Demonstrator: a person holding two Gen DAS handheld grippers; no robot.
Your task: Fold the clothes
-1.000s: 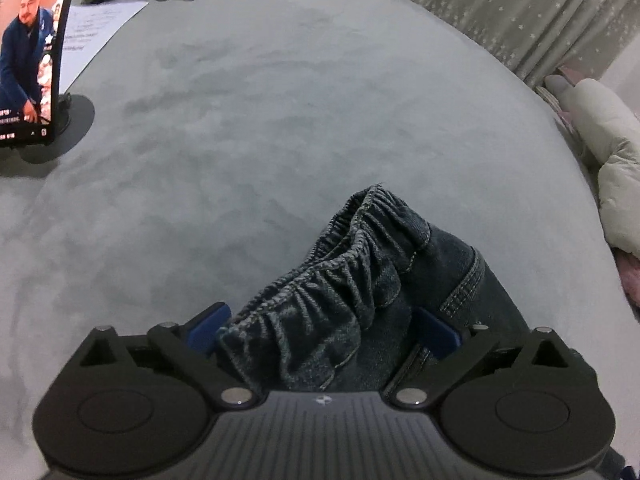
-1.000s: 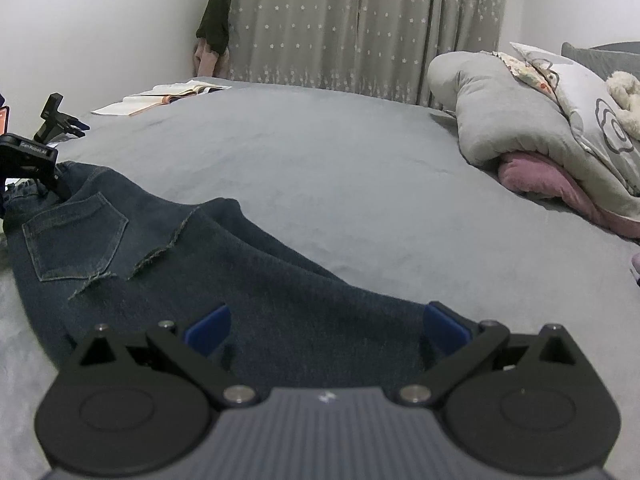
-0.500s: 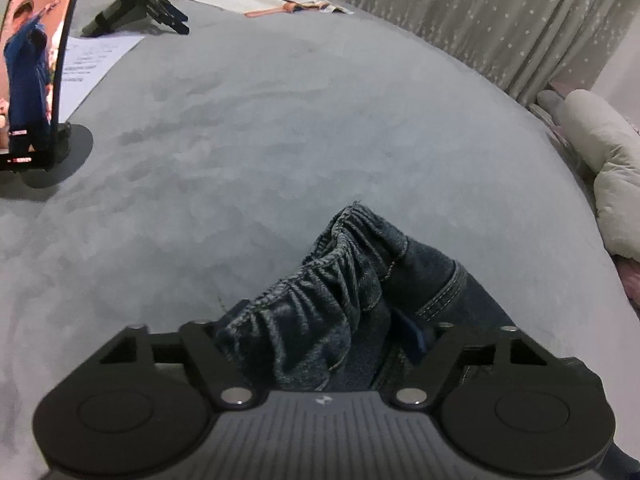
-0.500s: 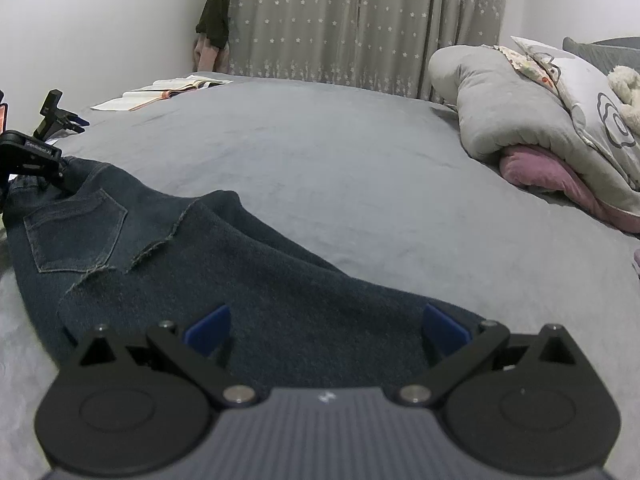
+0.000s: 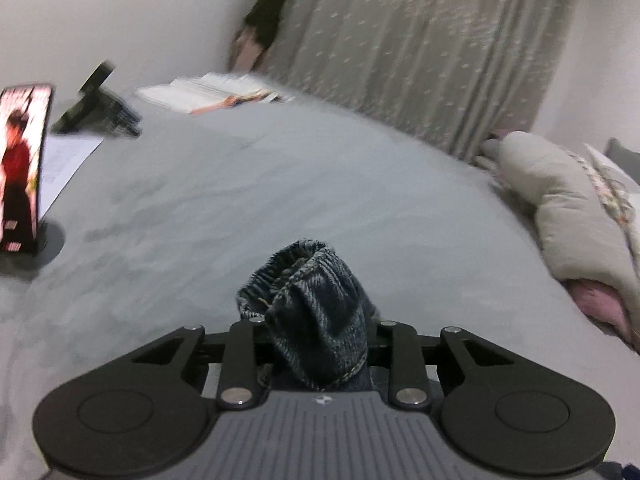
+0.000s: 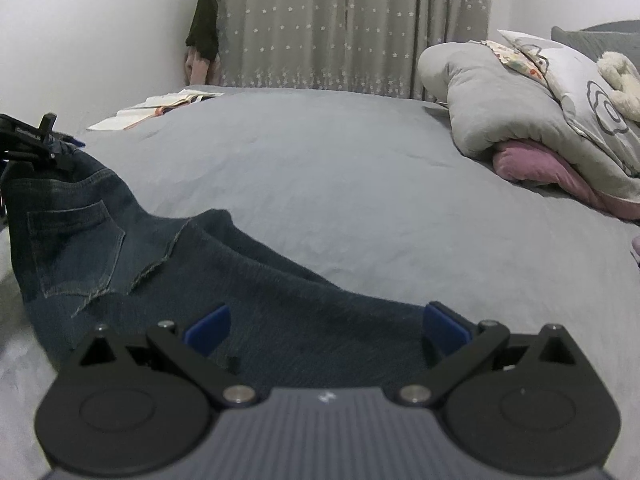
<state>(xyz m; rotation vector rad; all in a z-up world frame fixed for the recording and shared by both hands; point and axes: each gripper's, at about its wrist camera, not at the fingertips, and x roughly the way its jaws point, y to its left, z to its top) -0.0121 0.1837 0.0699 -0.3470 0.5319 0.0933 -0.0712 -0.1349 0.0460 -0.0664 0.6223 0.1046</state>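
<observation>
We start at the left gripper [image 5: 316, 336]: its jaws are closing, and the bunched elastic waistband of the jeans [image 5: 316, 312] is squeezed between them, standing up in a gathered lump ahead of the fingers. The pads themselves are hidden by the denim, but the fabric is clearly pinched and lifted off the bed [image 5: 280, 184].

The right gripper [image 6: 326, 330] stands wide apart, its blue pads [image 6: 208, 330] on either side of the dark leg fabric without pressing on it. It has hold of nothing; the denim simply lies under and between the open fingers.

In the right wrist view the jeans [image 6: 160, 264] stretch across the grey bed [image 6: 340, 168] from the right gripper toward the far left, where the left gripper [image 6: 36, 140] holds the waistband end raised. A back pocket [image 6: 76, 248] faces up near that raised end. The leg part lies flat on the cover.

Further out, in the left wrist view, we note a phone [image 5: 22, 164] upright on a stand with its screen lit, a sheet of paper [image 5: 66, 160] beside it, and a black clamp stand [image 5: 96, 108] behind. An open book [image 6: 156, 108] lies at the far edge near the curtain [image 6: 352, 24]. A rolled grey quilt [image 6: 516, 104] with something pink beneath it sits at the right side of the bed.
</observation>
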